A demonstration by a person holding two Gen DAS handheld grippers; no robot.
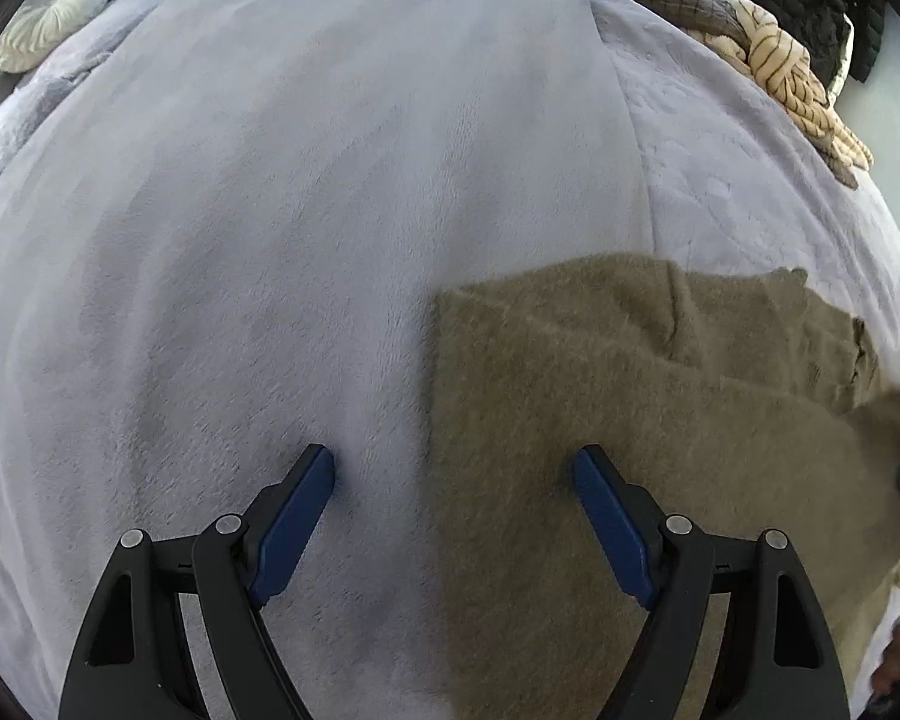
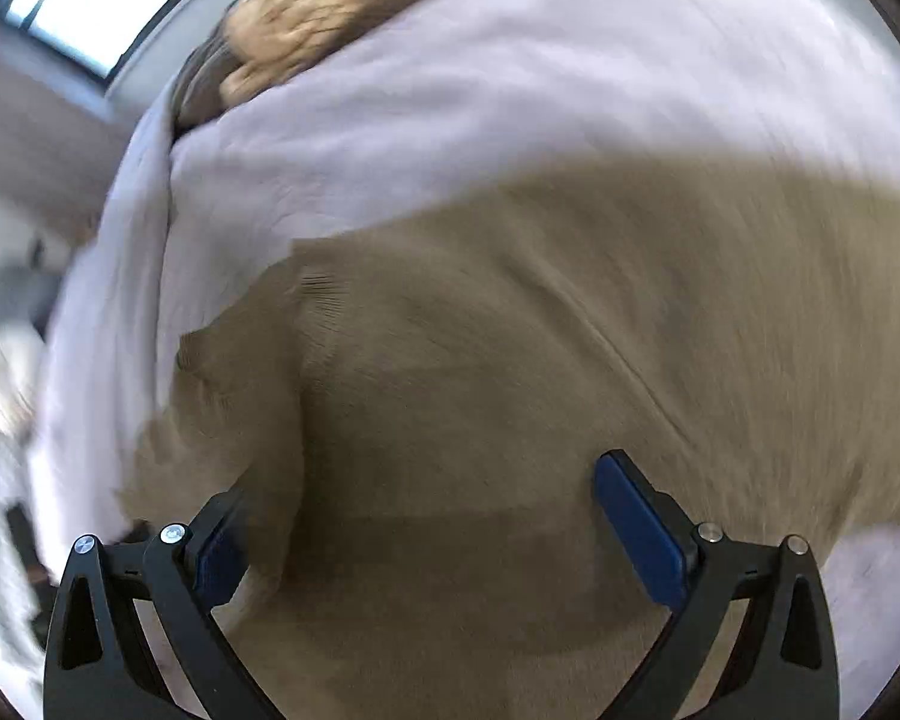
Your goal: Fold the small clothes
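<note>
A pale lilac plush blanket [image 1: 270,210] covers the bed and fills most of both views, with a long fold ridge running down it in the left wrist view. On it lies the tan knitted garment [image 1: 630,420], spread flat at the near right of the left wrist view, its straight left edge running between the fingers of the left gripper [image 1: 453,468]; a folded-over flap crosses its upper part, and its right end is cut off by the frame edge, where a dark blurred shape covers it. In the right wrist view the same garment [image 2: 510,360] takes up the middle and lower frame, with what looks like a ribbed cuff or hem at its left end, though motion blur smears the detail. At the far edge of the bed sits a heap of other clothes [image 1: 768,48], a grey quilted piece under a cream striped one, and beyond it something dark that cannot be made out. A round white pleated cushion [image 1: 51,12] rests at the far left corner. The left gripper stands spread wide with nothing between its blue pads. The right gripper [image 2: 420,498] is also spread wide above the garment, its left finger partly hidden behind a raised fold of the knit, nothing clearly pinched
</note>
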